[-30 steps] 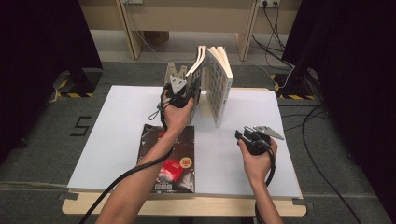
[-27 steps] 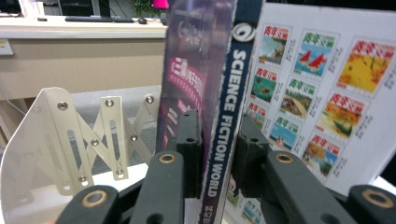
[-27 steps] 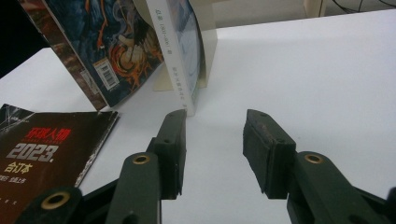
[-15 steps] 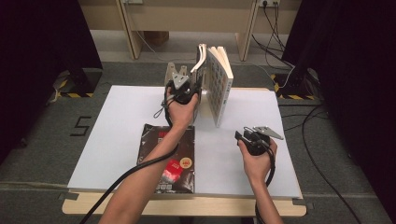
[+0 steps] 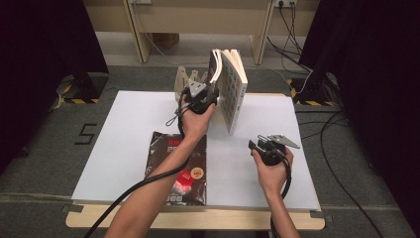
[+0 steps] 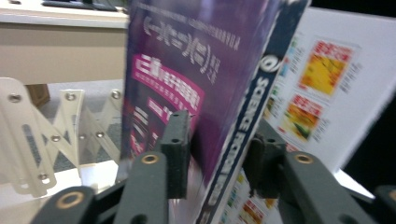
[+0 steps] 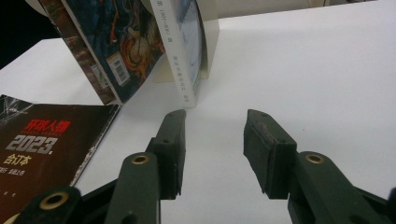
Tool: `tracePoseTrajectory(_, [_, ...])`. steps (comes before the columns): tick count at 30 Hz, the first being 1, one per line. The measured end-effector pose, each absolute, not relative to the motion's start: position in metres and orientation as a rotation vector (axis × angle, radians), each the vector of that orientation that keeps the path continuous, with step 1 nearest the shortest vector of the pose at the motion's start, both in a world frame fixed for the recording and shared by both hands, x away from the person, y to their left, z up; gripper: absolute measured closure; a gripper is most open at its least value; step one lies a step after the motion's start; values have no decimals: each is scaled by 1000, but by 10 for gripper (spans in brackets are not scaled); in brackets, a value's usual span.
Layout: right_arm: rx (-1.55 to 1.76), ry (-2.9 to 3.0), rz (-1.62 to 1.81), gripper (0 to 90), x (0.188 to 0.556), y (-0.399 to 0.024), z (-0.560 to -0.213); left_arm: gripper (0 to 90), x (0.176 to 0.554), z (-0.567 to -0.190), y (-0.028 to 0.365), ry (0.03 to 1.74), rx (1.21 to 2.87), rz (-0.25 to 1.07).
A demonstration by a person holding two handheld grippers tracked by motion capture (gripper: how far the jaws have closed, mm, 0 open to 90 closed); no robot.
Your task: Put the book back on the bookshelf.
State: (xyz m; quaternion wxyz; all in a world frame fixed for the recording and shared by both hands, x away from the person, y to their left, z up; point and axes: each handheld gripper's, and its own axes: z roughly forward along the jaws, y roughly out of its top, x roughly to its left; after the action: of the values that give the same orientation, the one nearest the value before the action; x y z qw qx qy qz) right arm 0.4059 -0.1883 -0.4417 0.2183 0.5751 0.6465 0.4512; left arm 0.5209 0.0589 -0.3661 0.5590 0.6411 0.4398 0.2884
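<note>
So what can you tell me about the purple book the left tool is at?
The purple book is a glossy softcover with a purple cover bearing pink and white print and a dark spine lettered "SCIENCE FICTION". It stands roughly upright, slightly tilted, near the table's far edge, between a cream accordion rack and a white-covered book. The left tool straddles its spine edge; its jaws have just been opening and a gap now shows on the spine side. Its lower edge is hidden.

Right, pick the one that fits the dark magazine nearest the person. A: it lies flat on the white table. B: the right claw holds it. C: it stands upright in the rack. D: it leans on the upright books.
A: the dark magazine lies flat on the white table, apart from the upright books and the right claw.
</note>
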Motion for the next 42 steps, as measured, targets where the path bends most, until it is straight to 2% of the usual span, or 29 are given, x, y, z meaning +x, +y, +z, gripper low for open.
tracePoseTrajectory(4, [1589,1786,1251,590,405,-189,-441,594,519,-366,60,1037,1524,678])
tracePoseTrajectory(15, [1573,1802,1245,587,406,-187,-442,403,511,-365,67,989,1556,666])
tracePoseTrajectory(23, [1571,1811,1245,585,404,-186,-441,328,494,-368,86,953,1598,614])
tracePoseTrajectory(33, [1574,1860,1228,585,405,-178,-442,315,463,-393,131,985,1756,520])
tracePoseTrajectory(42, [1596,1915,1201,586,404,-171,-447,340,449,-420,191,1153,1819,489])
